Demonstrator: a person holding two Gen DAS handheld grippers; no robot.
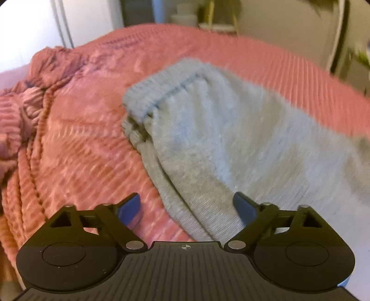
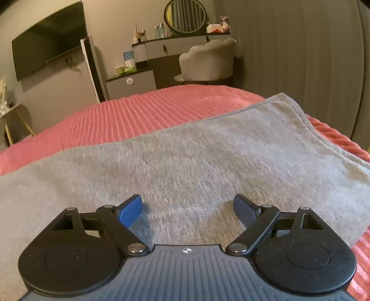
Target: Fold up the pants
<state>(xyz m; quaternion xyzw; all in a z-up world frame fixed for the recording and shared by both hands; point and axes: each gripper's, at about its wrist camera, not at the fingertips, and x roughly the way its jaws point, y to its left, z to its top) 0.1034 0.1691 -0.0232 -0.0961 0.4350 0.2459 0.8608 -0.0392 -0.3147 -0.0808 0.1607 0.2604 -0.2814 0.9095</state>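
Grey sweatpants point(image 1: 208, 143) lie on a pink ribbed bedspread point(image 1: 92, 143). In the left wrist view their ribbed cuffs point(image 1: 148, 97) point away from me, one leg stacked on the other. My left gripper point(image 1: 186, 207) is open and empty, just above the near edge of the pants. In the right wrist view the pants point(image 2: 185, 157) spread flat across the bed point(image 2: 138, 111). My right gripper point(image 2: 187, 208) is open and empty, low over the grey fabric.
A bunched pink blanket point(image 1: 34, 92) lies at the left of the bed. Beyond the bed stand a vanity with a round mirror point(image 2: 185, 16), a grey chair point(image 2: 208, 60), a small cabinet point(image 2: 131, 85) and a wall TV point(image 2: 48, 48).
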